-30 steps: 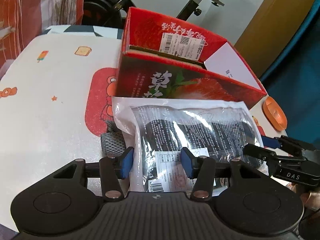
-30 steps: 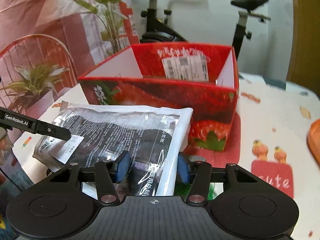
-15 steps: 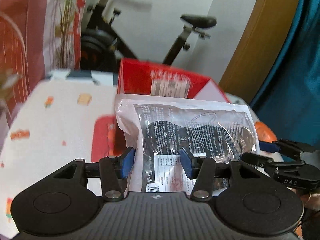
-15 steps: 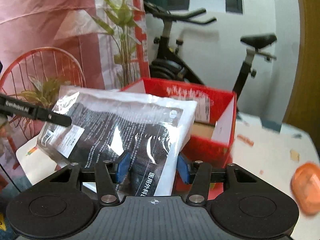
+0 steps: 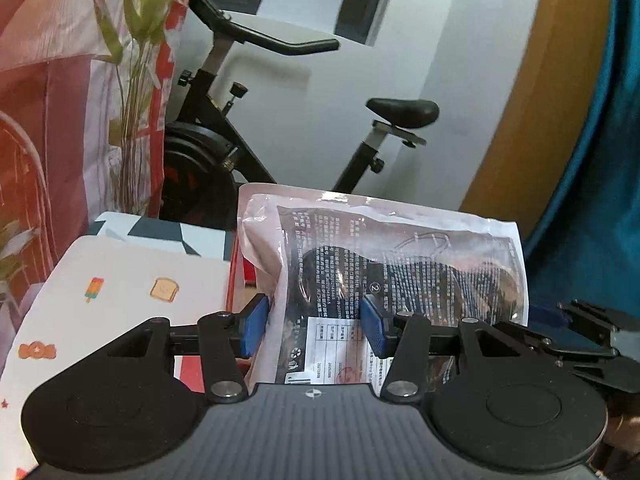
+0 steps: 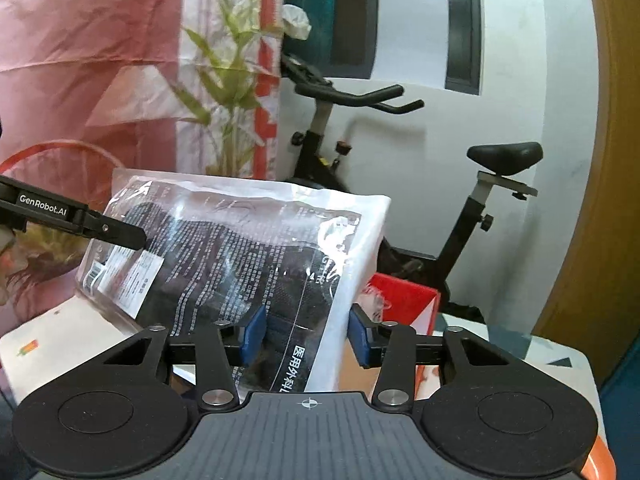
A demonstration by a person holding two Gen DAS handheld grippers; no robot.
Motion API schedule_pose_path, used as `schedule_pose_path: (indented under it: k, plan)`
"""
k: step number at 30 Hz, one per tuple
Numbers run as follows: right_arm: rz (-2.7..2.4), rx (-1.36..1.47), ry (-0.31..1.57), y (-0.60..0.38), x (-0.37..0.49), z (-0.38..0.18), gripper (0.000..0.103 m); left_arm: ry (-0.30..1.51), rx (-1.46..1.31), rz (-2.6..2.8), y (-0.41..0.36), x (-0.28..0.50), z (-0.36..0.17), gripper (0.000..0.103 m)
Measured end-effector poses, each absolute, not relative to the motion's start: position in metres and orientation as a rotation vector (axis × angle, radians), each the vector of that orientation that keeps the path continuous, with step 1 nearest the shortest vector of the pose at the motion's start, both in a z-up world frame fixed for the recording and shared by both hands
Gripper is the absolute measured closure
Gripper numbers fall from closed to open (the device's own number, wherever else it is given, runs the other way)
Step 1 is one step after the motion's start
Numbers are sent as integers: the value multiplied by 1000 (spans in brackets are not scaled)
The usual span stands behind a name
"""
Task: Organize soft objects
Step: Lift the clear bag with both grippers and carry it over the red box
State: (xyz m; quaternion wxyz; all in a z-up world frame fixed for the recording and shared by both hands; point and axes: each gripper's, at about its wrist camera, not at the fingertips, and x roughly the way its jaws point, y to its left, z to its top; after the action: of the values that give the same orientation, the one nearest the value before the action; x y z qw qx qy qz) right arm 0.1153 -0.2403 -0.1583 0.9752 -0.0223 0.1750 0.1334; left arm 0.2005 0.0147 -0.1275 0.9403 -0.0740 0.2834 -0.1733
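A clear plastic bag of black masks [image 5: 400,264] with a white label is held up in the air by both grippers. My left gripper [image 5: 314,330] is shut on its near left edge. My right gripper [image 6: 306,338] is shut on the bag [image 6: 256,256] at its other end. The bag hangs above the red strawberry carton [image 6: 404,300], of which only a corner shows; a sliver of it shows left of the bag in the left wrist view [image 5: 234,280]. The right gripper's tips show at the right of the left wrist view [image 5: 576,332].
The table has a white cloth with cartoon prints [image 5: 120,292]. An exercise bike [image 5: 248,140] stands behind the table. A plant [image 6: 228,80] and a pink sheet [image 6: 80,60] are at the left. An orange object [image 6: 600,460] lies at the table's right.
Both grippers have lifted the bag from the table in front of the carton up to above the carton. Both views tilted upward, so the carton dropped mostly out of sight.
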Motion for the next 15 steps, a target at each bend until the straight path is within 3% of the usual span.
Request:
schedule_pose_path:
  k: [8,15]
  plan:
    - [191,-96,370,-253,171,-165,69,576,-107,-361,-13,253,-128,49]
    - [182,-92,486,-251,201,-208,70,670,-40,-352,-30,285,-160,50]
